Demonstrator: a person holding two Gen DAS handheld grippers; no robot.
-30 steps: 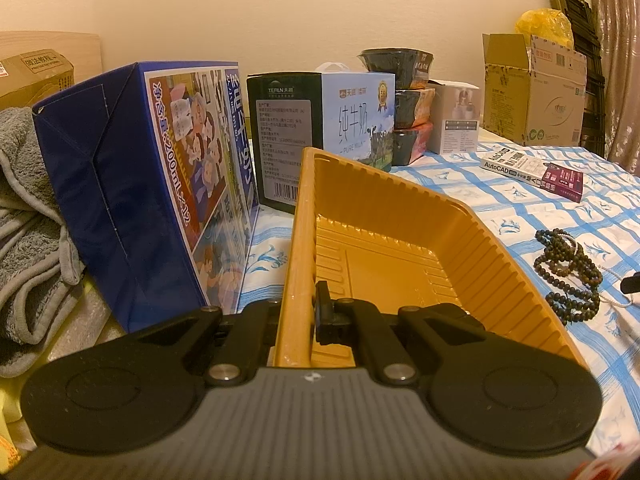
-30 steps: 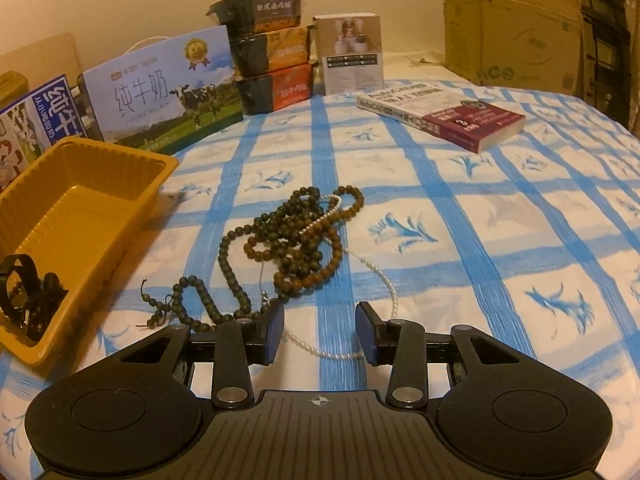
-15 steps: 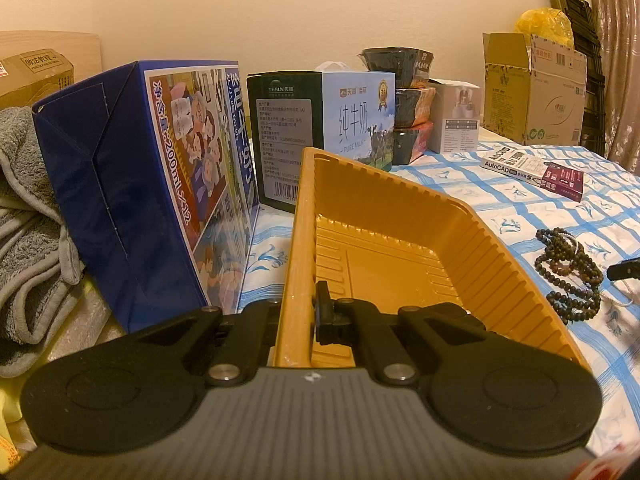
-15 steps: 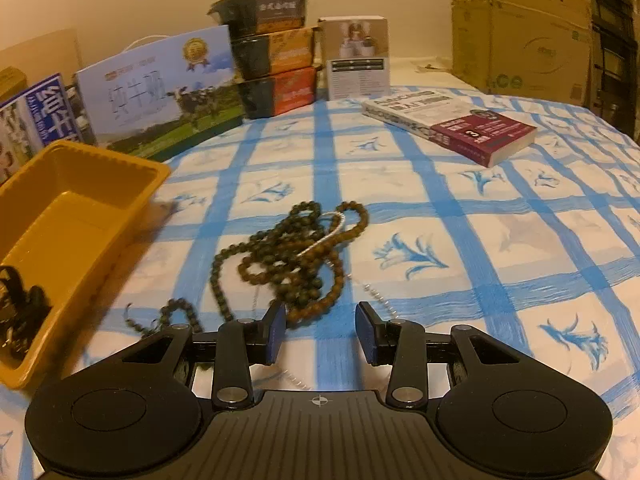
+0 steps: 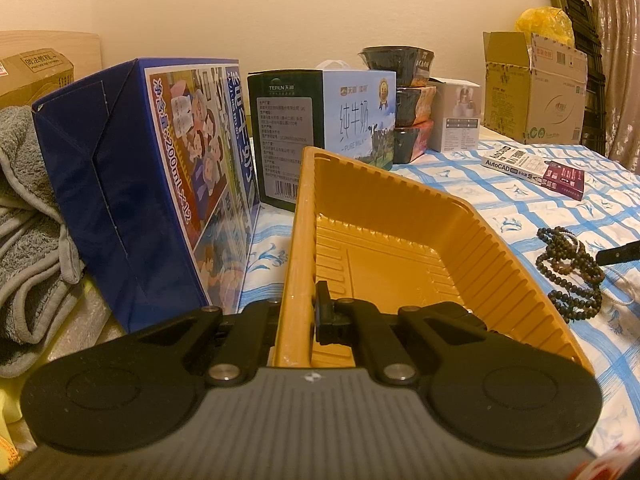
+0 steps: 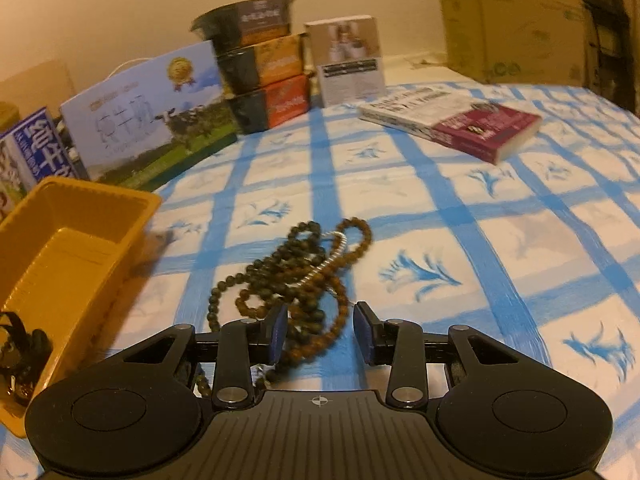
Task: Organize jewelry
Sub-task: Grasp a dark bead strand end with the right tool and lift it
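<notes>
My left gripper (image 5: 298, 316) is shut on the near rim of the orange tray (image 5: 400, 256), which looks empty inside. In the right wrist view the tray (image 6: 68, 256) stands at the left, with the left gripper's fingers (image 6: 20, 344) at its near end. A tangle of dark bead strands (image 6: 304, 276) with a thin silver chain (image 6: 326, 264) lies on the blue-checked cloth. My right gripper (image 6: 320, 334) is open, its fingers on either side of the tangle's near end. The beads (image 5: 572, 272) also show at the right of the left wrist view.
A blue carton (image 5: 160, 184), a milk box (image 5: 332, 124), stacked bowls (image 5: 408, 96) and a small white box (image 5: 460, 120) stand along the back. A book (image 6: 452, 124) lies at the far right. A cardboard box (image 5: 536, 88) stands behind it. Grey towels (image 5: 28, 240) lie at the left.
My right gripper has moved forward over the beads, so its open fingers now flank the near end of the tangle. The left gripper and tray have stayed put.
</notes>
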